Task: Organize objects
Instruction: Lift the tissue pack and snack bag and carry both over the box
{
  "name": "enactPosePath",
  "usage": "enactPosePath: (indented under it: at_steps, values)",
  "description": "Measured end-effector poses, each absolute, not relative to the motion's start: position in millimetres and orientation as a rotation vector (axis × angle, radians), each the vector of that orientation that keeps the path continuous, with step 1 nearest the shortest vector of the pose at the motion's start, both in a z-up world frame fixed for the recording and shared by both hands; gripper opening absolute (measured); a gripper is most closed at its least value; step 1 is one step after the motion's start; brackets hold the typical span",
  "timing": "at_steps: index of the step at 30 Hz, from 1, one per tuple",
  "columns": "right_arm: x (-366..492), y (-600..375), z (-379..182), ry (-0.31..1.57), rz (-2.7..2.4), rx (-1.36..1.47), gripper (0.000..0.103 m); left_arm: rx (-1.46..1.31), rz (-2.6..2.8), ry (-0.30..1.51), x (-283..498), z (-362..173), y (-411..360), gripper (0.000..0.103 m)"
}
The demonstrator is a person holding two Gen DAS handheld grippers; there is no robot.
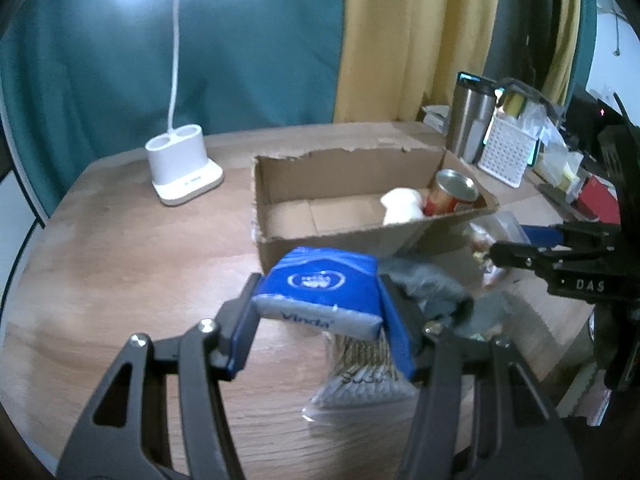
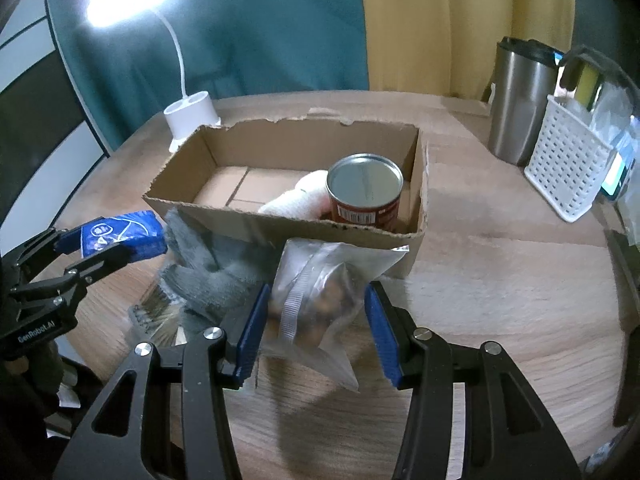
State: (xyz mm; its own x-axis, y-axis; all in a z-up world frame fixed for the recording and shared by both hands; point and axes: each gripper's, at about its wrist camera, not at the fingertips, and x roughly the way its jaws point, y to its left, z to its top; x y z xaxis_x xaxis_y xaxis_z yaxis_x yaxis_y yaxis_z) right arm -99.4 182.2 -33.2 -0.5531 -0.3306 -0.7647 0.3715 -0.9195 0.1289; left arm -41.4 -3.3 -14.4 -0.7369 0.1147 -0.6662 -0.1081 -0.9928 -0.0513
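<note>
My left gripper (image 1: 320, 320) is shut on a blue Vinda tissue pack (image 1: 320, 292) and holds it above the table, just in front of the open cardboard box (image 1: 344, 236); the pack also shows in the right wrist view (image 2: 120, 236). The box (image 2: 304, 228) holds a red tin can (image 2: 366, 192) and a white roll (image 2: 294, 202). My right gripper (image 2: 316, 320) is open around a clear zip bag of brown nuts (image 2: 320, 296) lying on the table in front of the box. A grey cloth (image 2: 208, 272) lies left of the bag.
A lit white desk lamp (image 1: 182, 168) stands at the back left. A steel tumbler (image 2: 520, 104) and a white perforated basket (image 2: 568, 168) stand at the right. A packet of sticks (image 1: 360, 364) lies under the tissue pack. The wooden table (image 2: 500, 280) fills the view.
</note>
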Motion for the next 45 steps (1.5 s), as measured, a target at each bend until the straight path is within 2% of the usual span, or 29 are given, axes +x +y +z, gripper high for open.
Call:
enactPosePath:
  at_steps: [29, 45]
  values:
    - [-92.7, 179.1, 15.7, 0.081, -2.494, 1.029, 0.051, -0.931, 2.899, -0.068, -44.1, 33.2, -5.4, 0.057]
    - [-113.3, 170.7, 24.2, 0.087, -2.476, 1.012, 0.051, -0.938, 2.898, -0.106, -69.4, 36.6, -3.5, 0.057]
